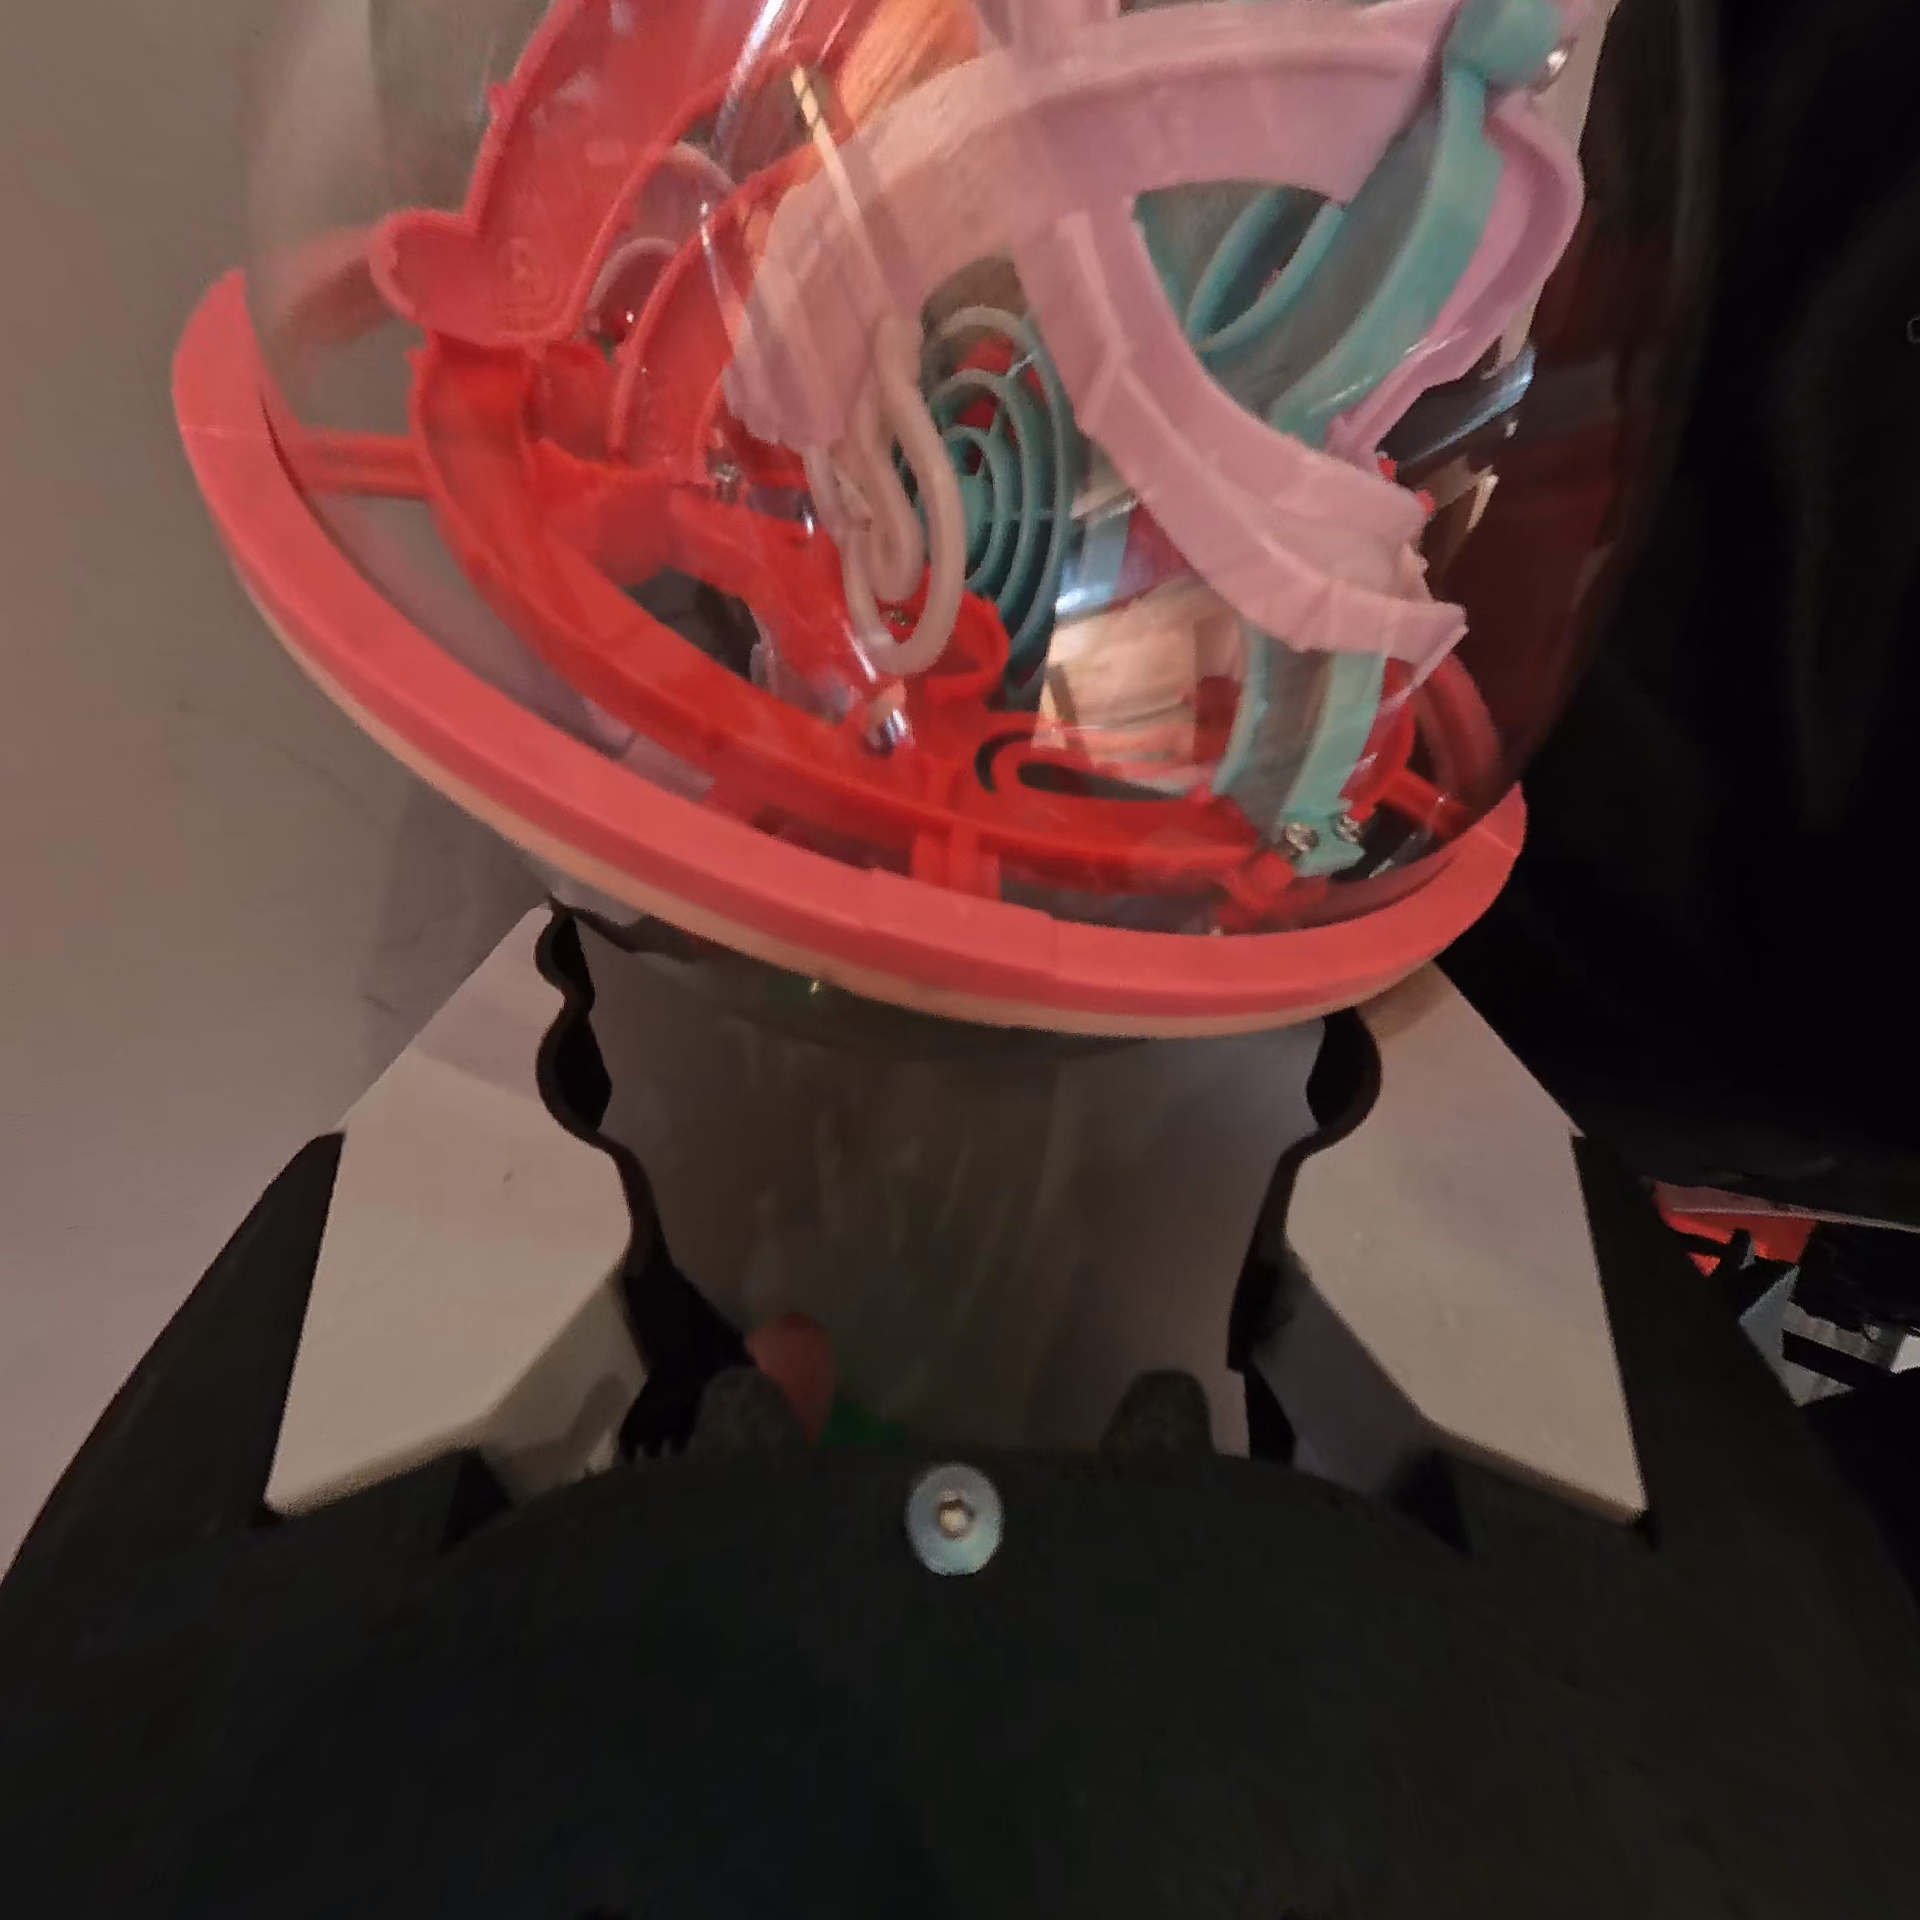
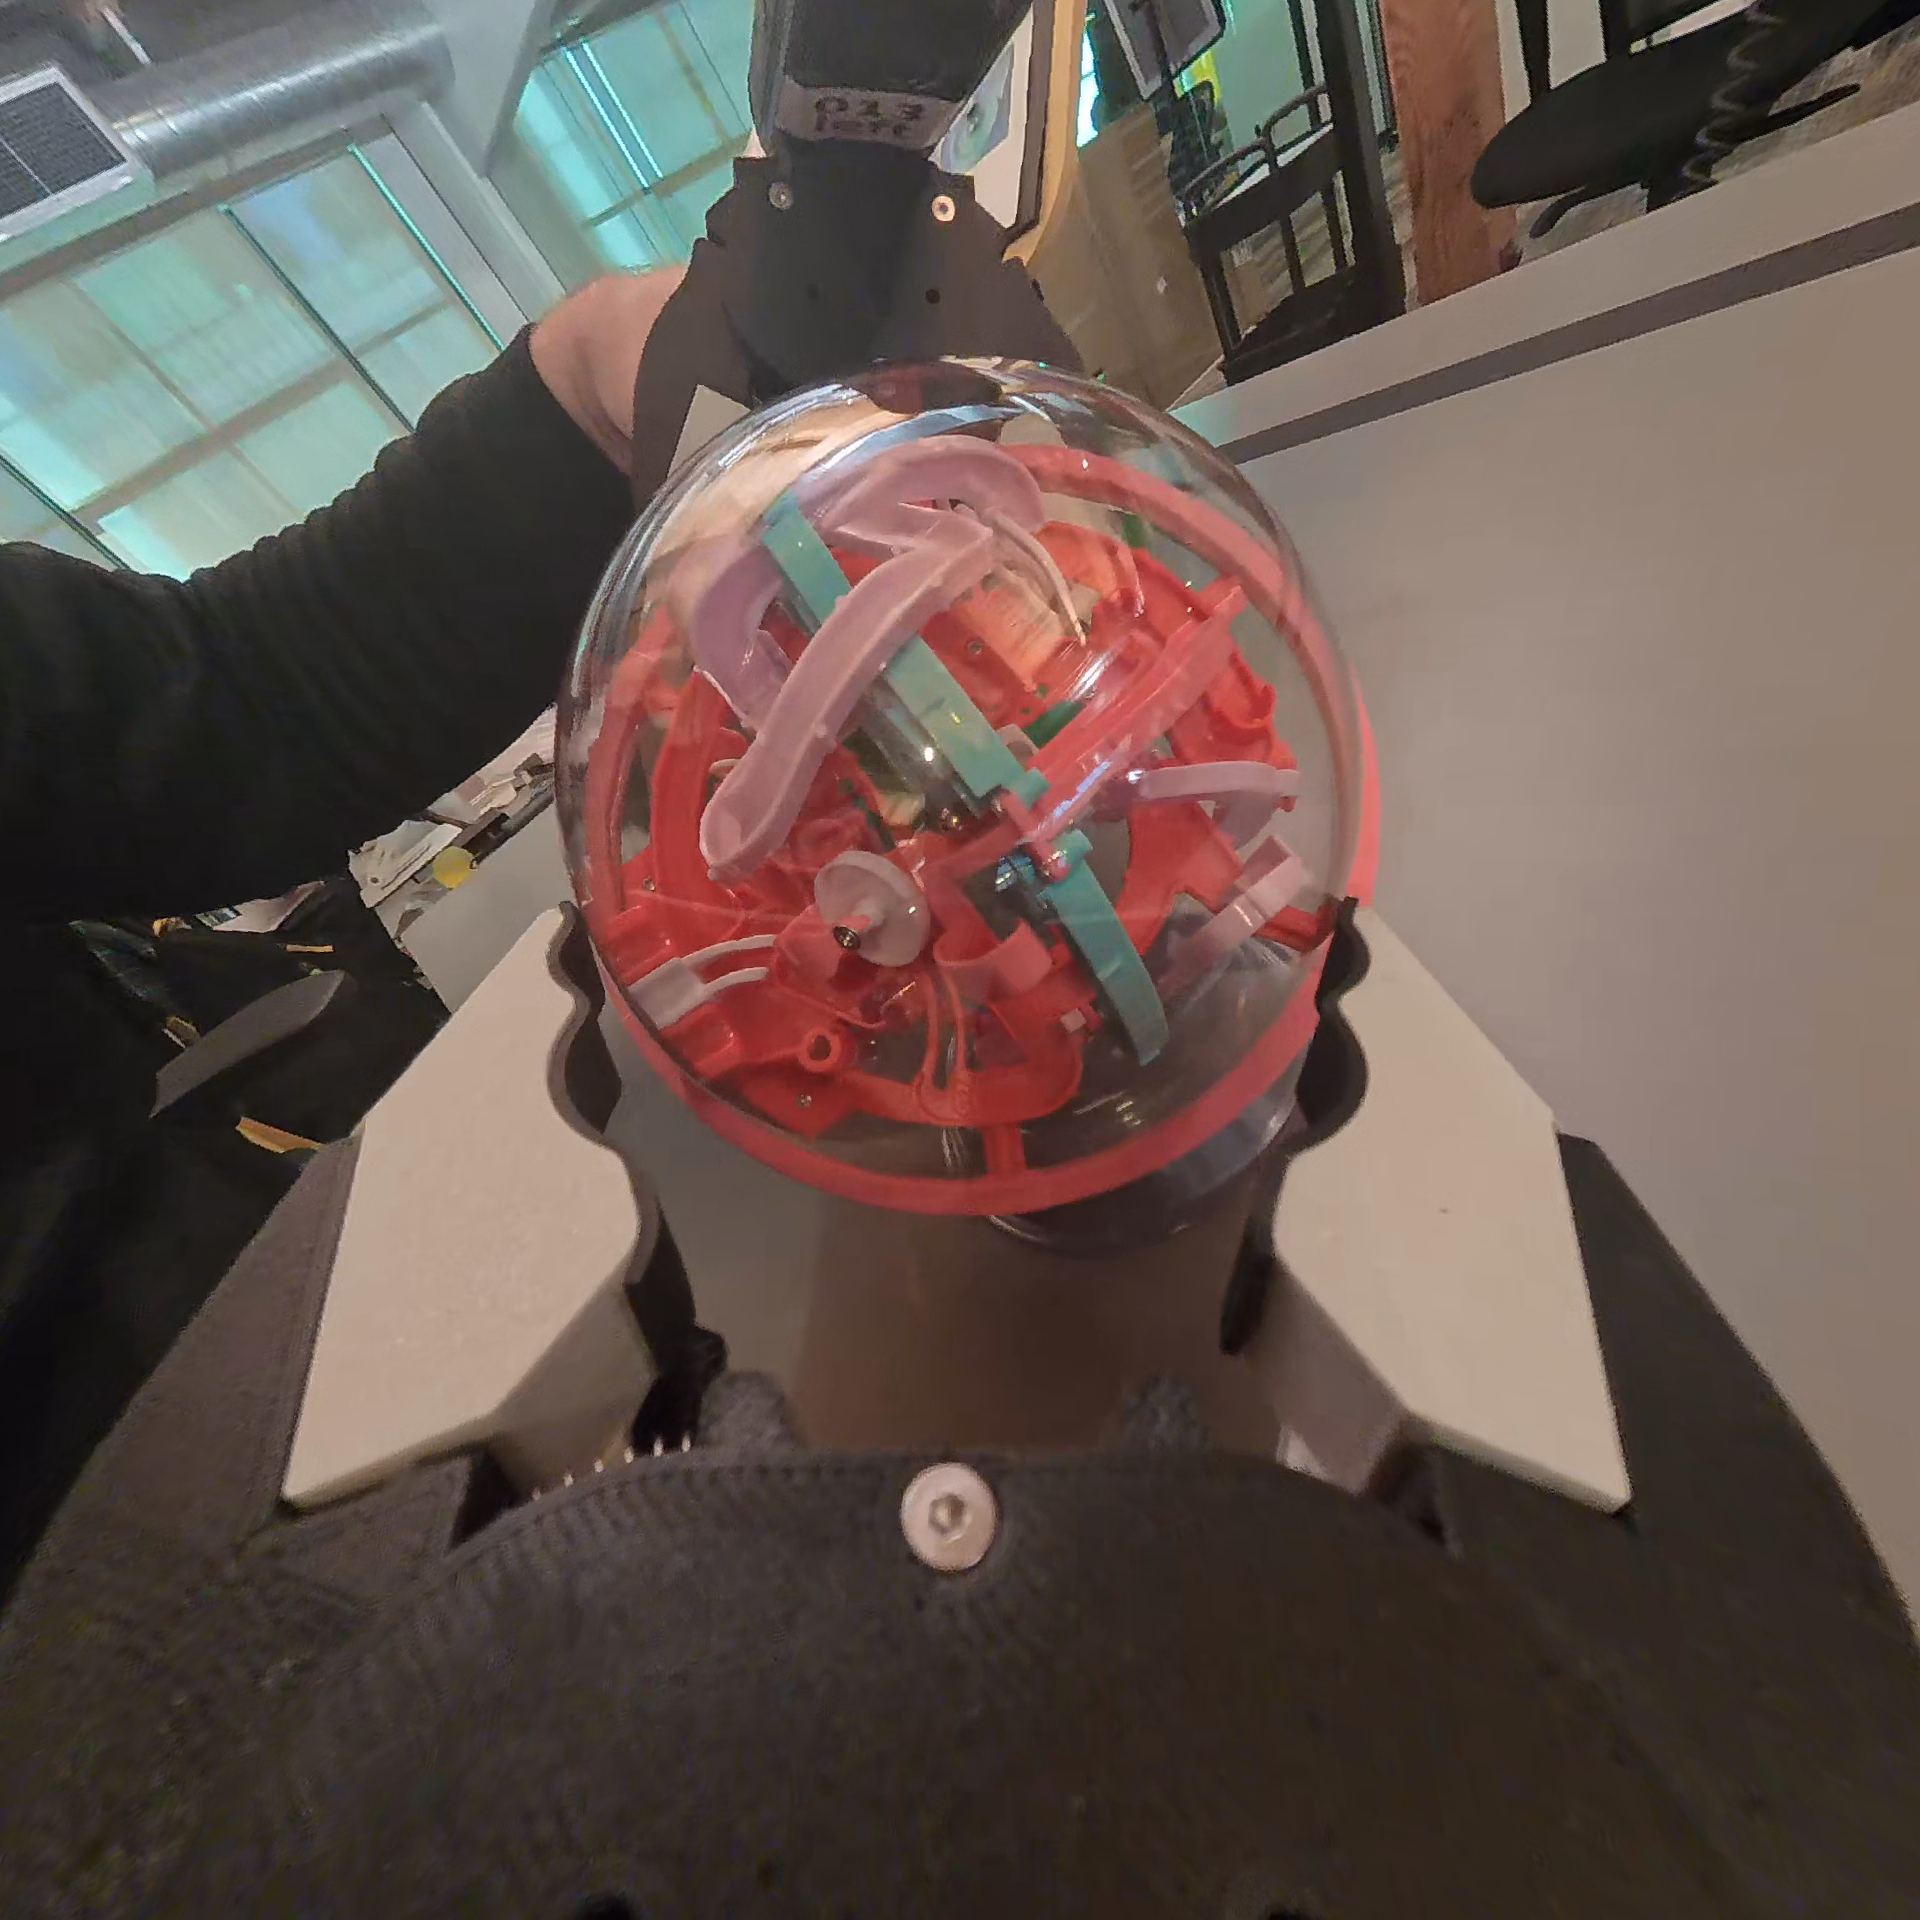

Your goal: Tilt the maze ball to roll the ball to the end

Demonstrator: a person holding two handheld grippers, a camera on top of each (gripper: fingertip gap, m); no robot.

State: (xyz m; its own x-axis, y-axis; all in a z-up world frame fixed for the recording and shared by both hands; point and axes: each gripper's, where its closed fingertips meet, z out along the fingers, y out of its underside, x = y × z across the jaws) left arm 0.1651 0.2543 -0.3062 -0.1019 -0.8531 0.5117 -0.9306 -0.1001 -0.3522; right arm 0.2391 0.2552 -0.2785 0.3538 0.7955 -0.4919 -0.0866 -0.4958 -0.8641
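The maze ball [image 1: 935, 468] is a clear sphere with a red ring around its middle and red, pink and teal tracks inside. It is held up in the air between both grippers. In the left wrist view it fills the top, tilted, and a small silvery ball [image 1: 885, 727] sits on a red track. My left gripper [image 1: 951, 997] clamps its lower cap. In the right wrist view the maze ball [image 2: 956, 790] sits between the fingers of my right gripper [image 2: 954, 987], which press on its sides. The left gripper [image 2: 862, 343] holds its far side.
A person's black sleeve [image 2: 260, 707] and hand [image 2: 592, 353] reach in from the left. A grey table [image 2: 1610, 675] lies to the right, with chairs [image 2: 1299, 208] and windows [image 2: 260, 343] behind. In the left wrist view a pale wall [image 1: 125, 623] is on the left and dark cloth [image 1: 1745, 520] on the right.
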